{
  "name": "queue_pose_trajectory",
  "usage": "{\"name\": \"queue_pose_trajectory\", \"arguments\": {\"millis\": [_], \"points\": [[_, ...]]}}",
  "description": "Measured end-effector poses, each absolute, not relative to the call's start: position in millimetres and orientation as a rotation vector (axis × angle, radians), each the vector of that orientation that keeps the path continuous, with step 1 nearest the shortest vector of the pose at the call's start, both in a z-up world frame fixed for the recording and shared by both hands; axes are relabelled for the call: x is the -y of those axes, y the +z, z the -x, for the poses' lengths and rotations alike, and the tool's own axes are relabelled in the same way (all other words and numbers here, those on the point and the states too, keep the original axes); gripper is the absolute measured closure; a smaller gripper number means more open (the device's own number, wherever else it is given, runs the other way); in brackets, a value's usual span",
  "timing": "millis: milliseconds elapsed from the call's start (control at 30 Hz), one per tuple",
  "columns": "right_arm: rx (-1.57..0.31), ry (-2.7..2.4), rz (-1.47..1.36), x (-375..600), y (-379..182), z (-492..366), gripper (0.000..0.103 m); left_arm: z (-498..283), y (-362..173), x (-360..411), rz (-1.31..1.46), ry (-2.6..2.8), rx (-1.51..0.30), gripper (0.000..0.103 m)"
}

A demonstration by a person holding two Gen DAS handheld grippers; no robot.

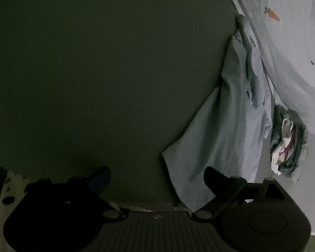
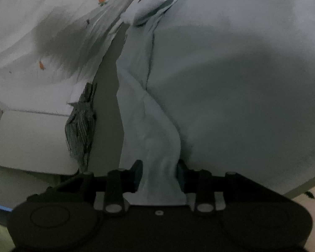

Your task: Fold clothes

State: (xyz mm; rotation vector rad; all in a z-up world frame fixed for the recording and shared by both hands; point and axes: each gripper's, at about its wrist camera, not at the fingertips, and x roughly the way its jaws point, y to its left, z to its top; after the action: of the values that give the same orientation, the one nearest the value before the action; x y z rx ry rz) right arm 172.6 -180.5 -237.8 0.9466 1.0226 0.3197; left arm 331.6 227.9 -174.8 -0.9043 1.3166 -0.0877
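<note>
A pale blue garment (image 1: 226, 130) lies crumpled in a long strip along the right side of the dark green table (image 1: 115, 73). My left gripper (image 1: 157, 178) hangs open over bare table just left of the garment's near corner, with nothing between its fingers. In the right wrist view the same garment (image 2: 149, 115) runs as a twisted band from the far end down into my right gripper (image 2: 159, 174). Its bunched end sits loosely between the two fingers, which stand apart on either side of it. The fabric drapes back over the gripper body.
A white sheet with small carrot prints (image 1: 294, 42) (image 2: 31, 21) lies beyond the garment. Beside it is a heap of dark striped clothes (image 1: 289, 145) (image 2: 82, 130) and a flat white board (image 2: 31, 138). A spotted rug (image 2: 313, 210) shows past the table edge.
</note>
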Motion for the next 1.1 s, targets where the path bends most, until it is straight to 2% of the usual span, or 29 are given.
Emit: {"name": "queue_pose_trajectory", "arguments": {"millis": [33, 67, 100, 133, 167, 267, 433, 667, 967, 1100], "points": [[-1.028, 0.333, -0.937, 180, -237, -174, 0.066, -332, -175, -226, 0.906, -0.086, -1.315, 0.008], [-1.030, 0.348, -0.928, 179, -237, -175, 0.071, -331, -174, -225, 0.904, -0.085, -1.313, 0.008], [-1.028, 0.364, -0.928, 179, -236, -176, 0.087, -331, -173, -223, 0.899, -0.087, -1.309, 0.008], [-1.023, 0.382, -0.944, 180, -237, -177, 0.094, -331, -171, -221, 0.894, -0.099, -1.301, 0.008], [-1.012, 0.401, -0.983, 184, -237, -176, 0.096, -331, -169, -219, 0.890, -0.113, -1.291, 0.009], [-0.962, 0.464, -1.143, 195, -241, -172, 0.097, -330, -162, -210, 0.911, -0.197, -1.237, 0.013], [-0.946, 0.501, -1.405, 202, -259, -173, 0.097, -332, -170, -194, 1.097, -0.327, -1.198, 0.027], [-1.003, 0.528, -1.521, 198, -269, -176, 0.097, -331, -185, -173, 1.389, -0.407, -1.127, 0.027], [-0.987, 0.519, -1.579, 207, -264, -181, 0.097, -318, -184, -171, 1.445, -0.367, -1.146, 0.026], [-0.996, 0.520, -1.581, 208, -261, -185, 0.097, -309, -190, -173, 1.482, -0.324, -1.152, 0.020]]}}
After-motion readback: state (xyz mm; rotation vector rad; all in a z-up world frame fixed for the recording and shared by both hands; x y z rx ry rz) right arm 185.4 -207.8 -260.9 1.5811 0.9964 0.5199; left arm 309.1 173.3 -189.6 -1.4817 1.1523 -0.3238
